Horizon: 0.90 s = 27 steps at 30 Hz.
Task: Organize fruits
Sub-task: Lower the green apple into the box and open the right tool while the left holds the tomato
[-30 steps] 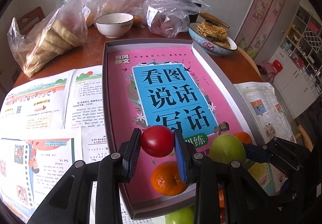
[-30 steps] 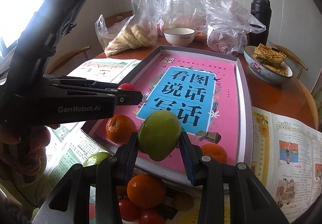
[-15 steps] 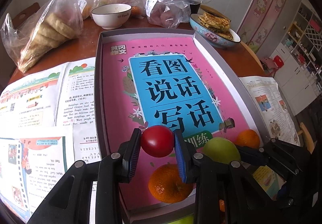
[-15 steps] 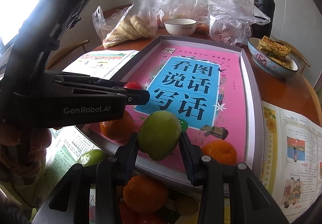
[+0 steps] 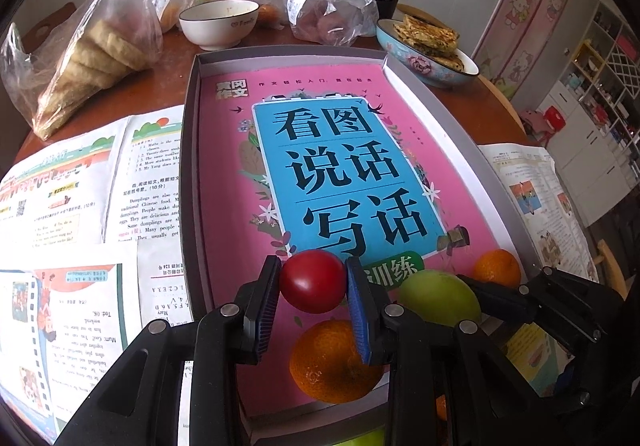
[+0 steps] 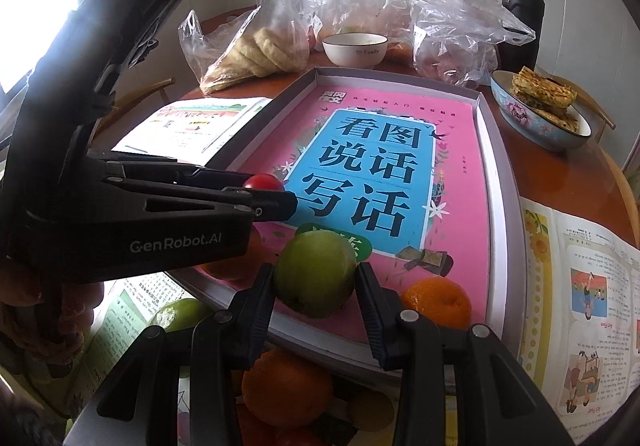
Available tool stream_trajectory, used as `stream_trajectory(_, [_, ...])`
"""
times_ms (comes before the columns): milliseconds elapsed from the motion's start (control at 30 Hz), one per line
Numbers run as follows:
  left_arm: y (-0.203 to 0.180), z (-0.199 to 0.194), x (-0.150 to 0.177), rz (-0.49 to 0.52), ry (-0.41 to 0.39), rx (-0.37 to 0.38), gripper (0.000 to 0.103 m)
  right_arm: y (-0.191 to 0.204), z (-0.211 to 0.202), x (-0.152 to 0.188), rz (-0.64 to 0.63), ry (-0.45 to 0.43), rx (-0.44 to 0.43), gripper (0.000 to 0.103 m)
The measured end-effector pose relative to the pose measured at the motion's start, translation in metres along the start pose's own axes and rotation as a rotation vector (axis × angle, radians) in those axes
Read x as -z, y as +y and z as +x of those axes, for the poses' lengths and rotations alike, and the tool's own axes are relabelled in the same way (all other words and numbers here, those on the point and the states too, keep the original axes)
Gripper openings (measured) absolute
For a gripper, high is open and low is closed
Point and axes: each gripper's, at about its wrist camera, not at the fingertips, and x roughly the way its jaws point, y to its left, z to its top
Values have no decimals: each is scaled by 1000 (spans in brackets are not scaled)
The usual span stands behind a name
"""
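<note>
My left gripper (image 5: 313, 286) is shut on a red tomato (image 5: 312, 281) and holds it above the near end of the grey tray (image 5: 192, 181) lined with a pink book. My right gripper (image 6: 315, 282) is shut on a green apple (image 6: 314, 272), also over the tray's near end; the apple shows in the left wrist view (image 5: 438, 298). Two oranges lie in the tray: one under the tomato (image 5: 332, 364), one at the near right corner (image 5: 496, 268). More oranges (image 6: 286, 388) and a green fruit (image 6: 180, 314) lie in front of the tray.
Beyond the tray stand a white bowl (image 5: 218, 21), plastic bags of food (image 5: 92, 53), a black flask (image 6: 520, 17) and a blue bowl of flatbread (image 5: 430, 51). Printed paper sheets (image 5: 68, 185) lie on both sides of the tray.
Both grippers have moved forward over the tray with their fruit still held. The tray and the things behind it look nearer.
</note>
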Motion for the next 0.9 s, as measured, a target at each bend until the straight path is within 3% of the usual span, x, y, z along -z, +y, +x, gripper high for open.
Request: stream_trajectory(900, [2, -2, 1, -18, 10, 14, 34, -1, -10, 3, 15, -14, -15, 43])
